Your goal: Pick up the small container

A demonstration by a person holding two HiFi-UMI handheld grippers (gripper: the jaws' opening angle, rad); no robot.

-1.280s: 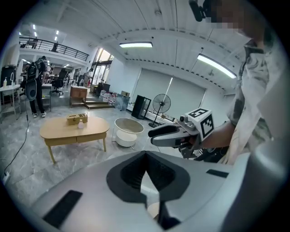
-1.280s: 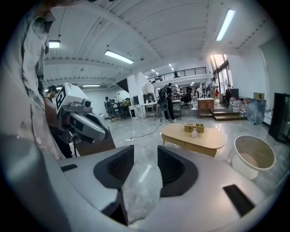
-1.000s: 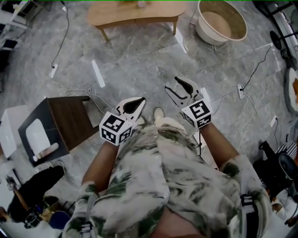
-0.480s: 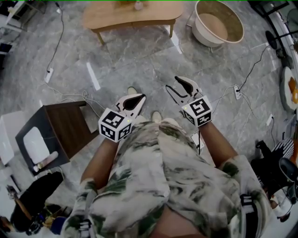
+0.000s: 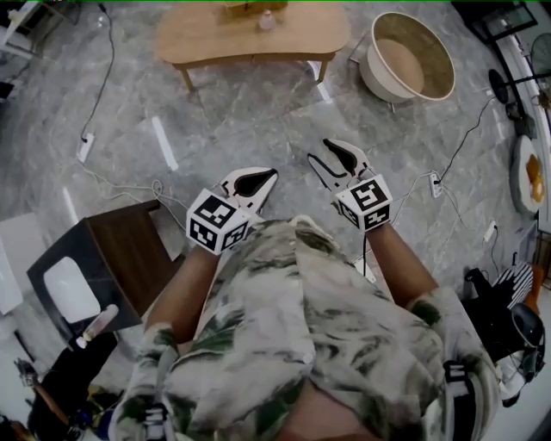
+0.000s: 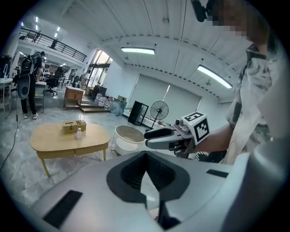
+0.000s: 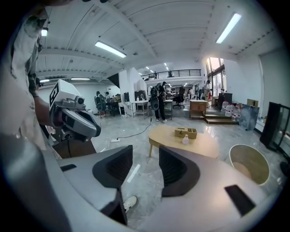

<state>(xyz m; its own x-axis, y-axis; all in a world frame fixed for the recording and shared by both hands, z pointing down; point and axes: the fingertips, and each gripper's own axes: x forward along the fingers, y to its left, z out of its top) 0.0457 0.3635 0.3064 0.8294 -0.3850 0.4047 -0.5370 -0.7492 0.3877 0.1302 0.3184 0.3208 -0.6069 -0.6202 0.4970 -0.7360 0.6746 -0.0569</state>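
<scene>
**A:** Standing on the grey marble floor (image 5: 258, 112) of a big open hall, facing a low wooden table (image 5: 215, 39) well ahead, with a round tub (image 5: 411, 56) sitting near its right end. Why hanging back so far?

**B:** Probably approaching, judging by the stretch of floor between. Not yet reaching for anything.

**A:** Carrying the grippers how?

**B:** Holding both out in front of the body, pointing forward, well apart from the table. Holding the left gripper (image 5: 252, 185) closed tip to tip on nothing, seemingly idle. Closing the right gripper (image 5: 318, 152) from wide, jaws apart, showing only bare floor between them. Likely needing to reopen once close.

**A:** And finding the small container (image 5: 267, 21) where?

**B:** Standing upright on the tabletop, just in front of a wooden box (image 7: 186, 132). Looking like a pale little bottle, too small for detail.
</scene>
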